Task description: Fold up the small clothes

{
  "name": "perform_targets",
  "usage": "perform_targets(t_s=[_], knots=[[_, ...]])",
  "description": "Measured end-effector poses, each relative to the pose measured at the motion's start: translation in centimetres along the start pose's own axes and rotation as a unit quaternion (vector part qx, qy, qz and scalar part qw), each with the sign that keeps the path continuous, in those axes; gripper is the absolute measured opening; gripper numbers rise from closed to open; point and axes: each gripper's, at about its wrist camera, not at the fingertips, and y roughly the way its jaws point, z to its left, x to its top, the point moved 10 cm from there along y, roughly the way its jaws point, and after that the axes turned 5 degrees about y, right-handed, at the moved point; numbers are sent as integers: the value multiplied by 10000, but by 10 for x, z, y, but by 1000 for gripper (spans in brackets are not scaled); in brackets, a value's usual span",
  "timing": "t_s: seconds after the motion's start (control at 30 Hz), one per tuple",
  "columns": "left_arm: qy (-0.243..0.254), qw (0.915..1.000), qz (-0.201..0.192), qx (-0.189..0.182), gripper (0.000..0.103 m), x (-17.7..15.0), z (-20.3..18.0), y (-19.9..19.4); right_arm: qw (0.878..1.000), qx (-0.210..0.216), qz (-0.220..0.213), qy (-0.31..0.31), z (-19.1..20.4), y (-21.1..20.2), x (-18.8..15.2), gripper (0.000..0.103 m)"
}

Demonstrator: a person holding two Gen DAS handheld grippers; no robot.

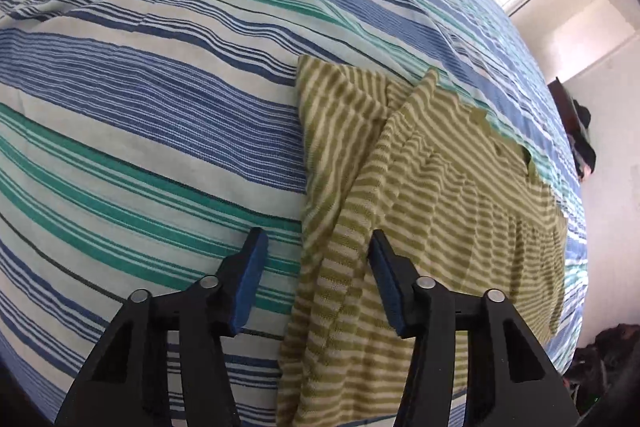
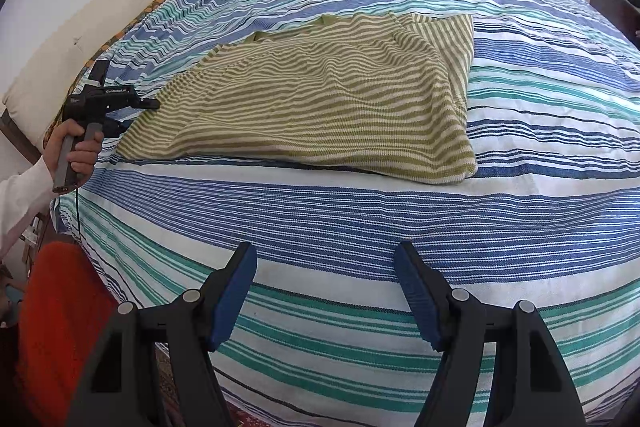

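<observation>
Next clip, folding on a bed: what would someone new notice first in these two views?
The olive-and-cream striped knit garment stands out, lying partly folded in the middle of the blue, teal and white striped bedspread. The left claw sits at the garment's edge, one blue pad over the cloth, the other over the bedspread. The right claw hangs open over bare bedspread, short of the garment.

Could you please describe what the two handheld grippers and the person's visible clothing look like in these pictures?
Both the left gripper and the right gripper have black angular plastic fingers with silver pivot bolts and ribbed blue pads. Seen from the right wrist, the left gripper's black body carries small white lettering, a grey handle and a thin black cable. The person wears a white sleeve and an orange-red garment.
</observation>
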Motion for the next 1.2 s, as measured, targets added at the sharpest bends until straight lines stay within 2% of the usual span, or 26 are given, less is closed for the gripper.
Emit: perform_targets(t_s=[0.07, 0.13, 0.17, 0.27, 0.33, 0.47, 0.6, 0.77, 0.87, 0.97, 1.1, 1.2], knots=[[14, 9995, 93, -315, 8, -2, -9, 1, 10000, -1, 24, -4, -1, 2, -2, 71], [81, 9998, 88, -181, 11, -4, -6, 2, 10000, 11, -4, 25, -1, 2, -2, 71], [79, 9998, 120, -105, 18, -5, -4, 6, 10000, 22, -25, 41, -1, 2, -1, 71], [-31, 9996, 215, -163, 26, -6, -3, 13, 10000, 34, -43, 35, 1, 3, 0, 71], [-134, 9996, 225, -56, 8, -4, -2, 12, 10000, 43, -46, 27, 2, 3, -1, 71], [-260, 9997, 1, -35, 5, 8, -22, -13, 9998, 150, -103, 116, 0, -3, 0, 71], [-92, 9985, -334, -417, 5, 27, -91, -50, 9989, 240, -327, 221, -4, -16, 7, 71], [698, 9949, -394, -611, 5, 28, -213, -58, 9957, 460, -679, 421, -12, -40, 17, 71], [1095, 9912, -248, -694, 5, 15, -283, -31, 9920, 528, -959, 635, -27, -60, 26, 71], [1361, 9888, -64, -606, 5, -3, -337, 9, 9870, 485, -1256, 880, -50, -81, 32, 71], [1334, 9903, 217, -321, 5, -32, -375, 63, 9790, 421, -1480, 1339, -87, -99, 36, 71], [1410, 9896, 235, -148, 5, -49, -389, 77, 9726, 475, -1556, 1663, -107, -106, 36, 71]])
